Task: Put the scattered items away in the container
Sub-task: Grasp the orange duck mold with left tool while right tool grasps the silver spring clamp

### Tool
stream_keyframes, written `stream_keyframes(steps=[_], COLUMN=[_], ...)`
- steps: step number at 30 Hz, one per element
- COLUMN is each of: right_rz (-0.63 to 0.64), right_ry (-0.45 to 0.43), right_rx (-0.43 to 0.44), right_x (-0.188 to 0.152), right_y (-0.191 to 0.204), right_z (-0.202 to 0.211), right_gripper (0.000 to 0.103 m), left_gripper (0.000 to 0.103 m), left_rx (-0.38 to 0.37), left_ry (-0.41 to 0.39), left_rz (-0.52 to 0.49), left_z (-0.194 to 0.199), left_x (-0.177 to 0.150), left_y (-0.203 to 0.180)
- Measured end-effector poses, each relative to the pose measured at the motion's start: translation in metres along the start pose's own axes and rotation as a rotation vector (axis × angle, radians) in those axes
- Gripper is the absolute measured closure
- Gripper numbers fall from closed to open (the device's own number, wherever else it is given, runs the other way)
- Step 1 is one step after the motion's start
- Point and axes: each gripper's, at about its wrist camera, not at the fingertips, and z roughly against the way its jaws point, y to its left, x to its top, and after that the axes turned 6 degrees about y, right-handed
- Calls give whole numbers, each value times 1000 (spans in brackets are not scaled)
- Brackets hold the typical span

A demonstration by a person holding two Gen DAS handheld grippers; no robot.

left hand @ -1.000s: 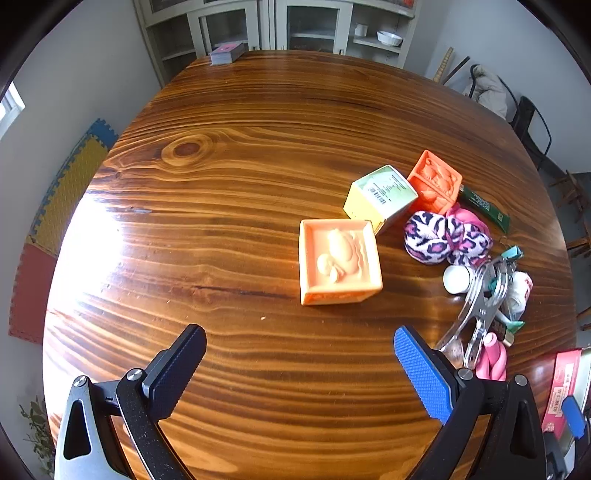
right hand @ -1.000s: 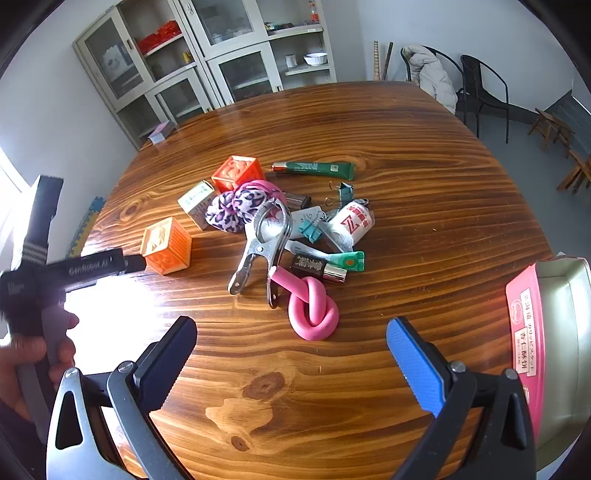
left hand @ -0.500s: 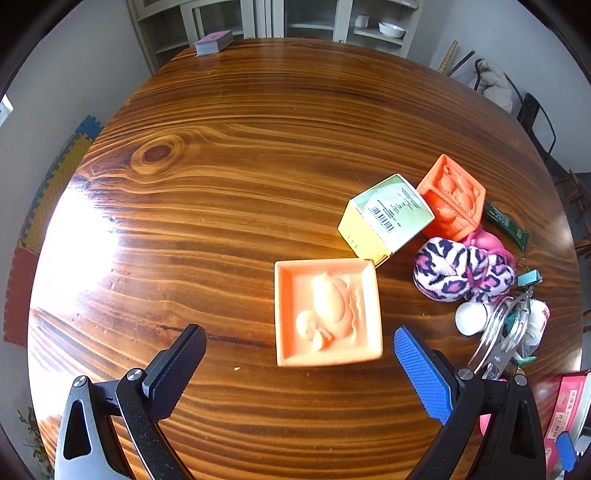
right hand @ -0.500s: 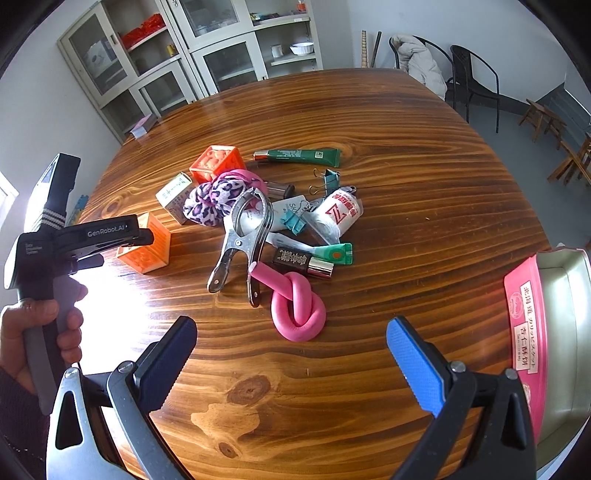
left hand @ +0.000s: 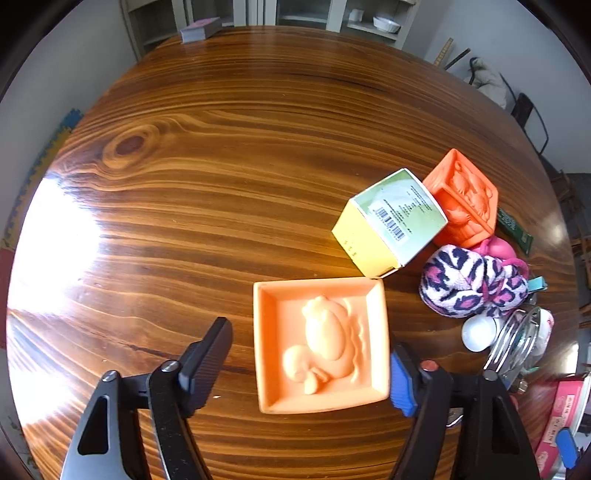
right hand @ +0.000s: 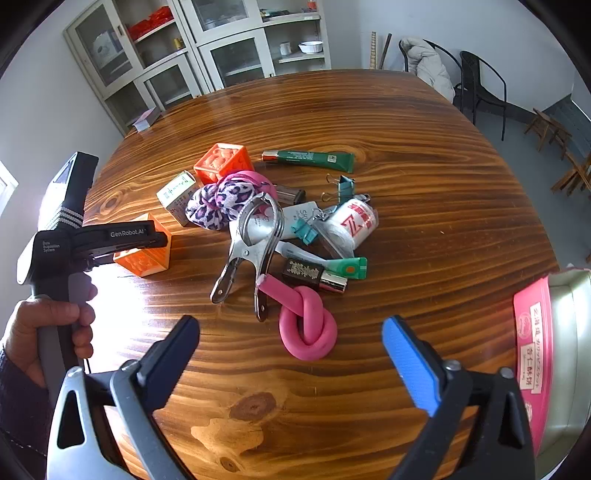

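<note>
A light orange toy cube (left hand: 320, 343) with a duck relief sits on the wooden table, between the fingers of my open left gripper (left hand: 310, 363); the blue pad is close to its right side, the black pad stands a little off its left. In the right wrist view the cube (right hand: 146, 258) is partly hidden behind the left gripper's body. My right gripper (right hand: 291, 350) is open and empty, just short of a knotted pink rope (right hand: 304, 325). The pink tin container (right hand: 550, 354) stands open at the right table edge.
A pile lies mid-table: a metal clamp (right hand: 251, 243), leopard scrunchie (right hand: 221, 201), yellow-green box (left hand: 391, 221), darker orange cube (left hand: 465, 199), green tube (right hand: 310, 158), binder clips, a white roll (right hand: 354, 223), a dark lighter (right hand: 314, 275). A booklet (left hand: 201, 27) lies at the far edge.
My left gripper has moved forward and down so its fingers now straddle the light orange cube. My right gripper has drifted slightly closer to the pink rope.
</note>
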Motion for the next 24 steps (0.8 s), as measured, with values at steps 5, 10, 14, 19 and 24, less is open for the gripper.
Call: stream_keyframes(steps=[5,10,14,19,24], right_rz=[4,13,19,18,32], right_ry=[7,10,10,17,14], right_rx=[5,17,13,17,-1], right_x=[6,16,25,40,53], right_y=[3,7,10,15,23], right_z=[-5,-13,-21,-34,-48], right_gripper=[18,26,28,29,29], left_gripper=[47,48,48,48,48], left_rx=[-8,-29,-41,-43,-49], left_ry=[-12,-26,-44,-72,-75], left_rz=[-29,-16,-11,-20,-25], left_z=[0,8,18,33,38], left_x=[-3,-5,-6,-19,-12], left_y=[-4,4,10,5,2])
